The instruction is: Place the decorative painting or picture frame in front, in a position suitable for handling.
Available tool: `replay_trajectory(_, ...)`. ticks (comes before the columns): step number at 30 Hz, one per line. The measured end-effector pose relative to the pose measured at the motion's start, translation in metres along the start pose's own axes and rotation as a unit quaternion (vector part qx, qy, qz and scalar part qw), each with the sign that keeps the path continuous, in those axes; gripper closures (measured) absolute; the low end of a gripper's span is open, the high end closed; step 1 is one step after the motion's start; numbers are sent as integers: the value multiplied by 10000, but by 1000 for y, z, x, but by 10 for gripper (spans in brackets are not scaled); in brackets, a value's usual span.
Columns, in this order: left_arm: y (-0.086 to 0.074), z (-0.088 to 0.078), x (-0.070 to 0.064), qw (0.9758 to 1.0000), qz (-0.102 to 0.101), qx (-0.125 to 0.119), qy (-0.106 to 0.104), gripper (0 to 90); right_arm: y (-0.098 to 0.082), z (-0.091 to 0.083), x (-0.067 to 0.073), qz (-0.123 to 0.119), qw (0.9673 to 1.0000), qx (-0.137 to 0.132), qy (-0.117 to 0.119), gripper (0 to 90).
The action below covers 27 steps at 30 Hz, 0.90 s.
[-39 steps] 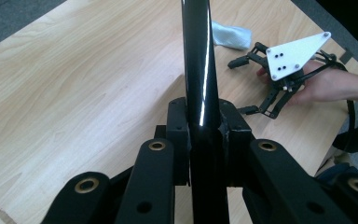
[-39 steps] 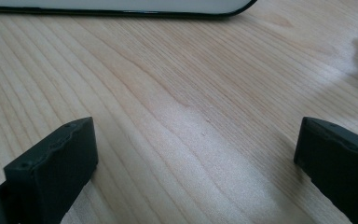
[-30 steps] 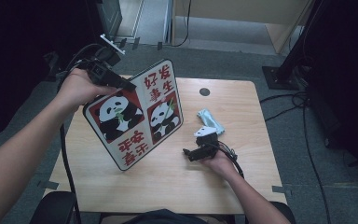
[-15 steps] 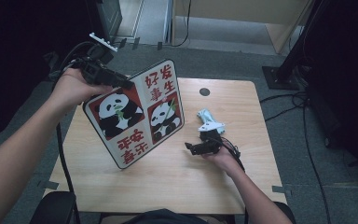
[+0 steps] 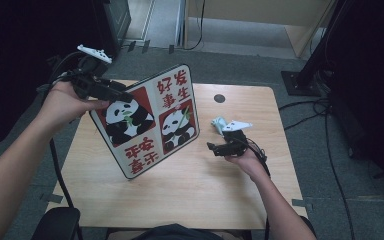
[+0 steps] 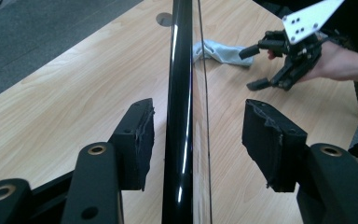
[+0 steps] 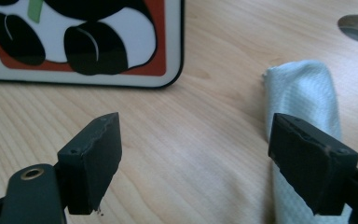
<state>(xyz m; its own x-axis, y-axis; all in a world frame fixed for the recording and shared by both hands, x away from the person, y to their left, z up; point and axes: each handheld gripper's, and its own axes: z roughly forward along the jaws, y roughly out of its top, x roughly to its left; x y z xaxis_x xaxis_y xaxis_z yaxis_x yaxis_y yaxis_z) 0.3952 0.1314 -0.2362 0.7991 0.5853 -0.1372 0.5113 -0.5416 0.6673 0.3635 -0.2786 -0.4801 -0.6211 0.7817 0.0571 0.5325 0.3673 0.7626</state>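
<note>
Holding the left gripper [image 5: 122, 95] up at the top left edge of the panda board [image 5: 152, 120], with the left hand [image 5: 65, 102] wrapped around it. Having just been opening the jaws there. Keeping the thin black edge of the board between the two pads, in the left gripper view, with a gap on each side, so not squeezing it, just loose around it. Leaning the board at a slant, its low edge down on the wooden table [image 5: 190, 190], pandas and red letters facing up.

Holding the right gripper [image 5: 215, 148] low over the table, near the right side of the board but not touching it. Having just been closing those jaws a little, but leaving them wide apart and gripping nothing. Pointing them beside the small light blue cloth [image 5: 219, 123], lying crumpled on the table, partly behind one jaw in the right gripper view.
</note>
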Motion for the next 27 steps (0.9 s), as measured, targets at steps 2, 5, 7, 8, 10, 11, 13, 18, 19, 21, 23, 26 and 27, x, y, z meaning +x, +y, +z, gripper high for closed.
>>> replay_trajectory(2,-6,-2,0,10000,-38,-67,-17,432,2,-1,-6,57,10000,-15,-25,176)
replay_trajectory(5,-13,-6,0,9999,-89,-117,22,426,5,-2,-12,119,9999,-39,-64,169)
replay_trajectory(7,-19,-9,-1,9998,-97,-151,29,414,8,-2,-18,140,9999,-22,0,177)
replay_trajectory(8,-20,-10,-2,9998,-102,-140,55,416,9,-2,-23,212,9997,14,97,185)
replay_trajectory(10,-24,-12,-2,9997,-134,-176,72,416,11,0,-28,267,9996,30,60,195)
replay_trajectory(11,-27,-14,-3,9997,-146,-176,95,415,12,0,-31,266,9996,13,35,206)
replay_trajectory(13,-32,-16,-3,9996,-169,-215,107,409,13,1,-38,346,9994,-64,-68,230)
replay_trajectory(18,-46,-21,-4,9992,-252,-273,148,405,14,10,-50,251,9994,5,-254,309)
replay_trajectory(19,-49,-21,-4,9991,-273,-294,148,405,14,13,-51,232,9994,33,-246,328)
replay_trajectory(21,-56,-22,-4,9989,-301,-308,157,404,15,19,-54,250,9993,137,-238,383)
replay_trajectory(23,-61,-23,-4,9987,-348,-335,179,404,15,24,-58,267,9992,199,-240,384)
replay_trajectory(26,-70,-24,-5,9982,-396,-396,199,403,14,31,-63,331,9985,337,-270,392)
replay_trajectory(27,-73,-24,-5,9981,-413,-419,202,404,13,32,-65,270,9985,348,-315,401)
